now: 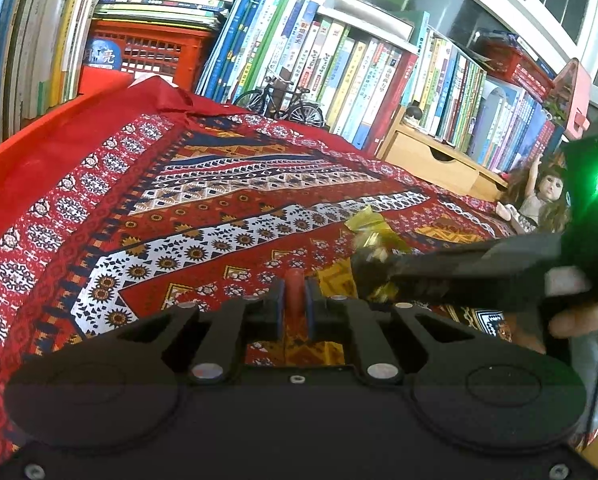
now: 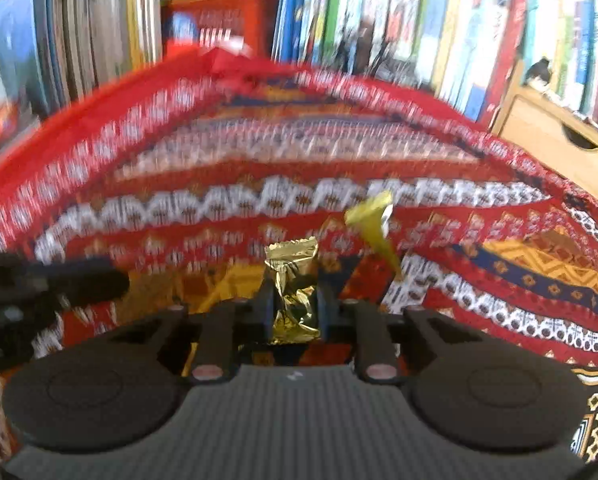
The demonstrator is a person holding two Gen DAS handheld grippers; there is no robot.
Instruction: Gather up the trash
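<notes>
My right gripper (image 2: 293,312) is shut on a crumpled gold foil wrapper (image 2: 293,280), which stands up between its blue pads. A second yellow-gold wrapper (image 2: 373,220) lies on the patterned red cloth (image 2: 219,184) just beyond it to the right. In the left wrist view the right gripper (image 1: 369,268) reaches in from the right, with gold foil at its tips and the loose wrapper (image 1: 369,218) behind it. My left gripper (image 1: 295,300) is shut on a narrow red piece (image 1: 295,282); I cannot tell what it is. The right wrist view is blurred.
Plain red fabric (image 1: 59,140) borders the cloth at the left. Upright books (image 1: 339,60), a red crate (image 1: 147,52) and a model bicycle (image 1: 279,100) line the back. A wooden drawer unit (image 1: 431,160) and a doll (image 1: 539,196) sit at the right.
</notes>
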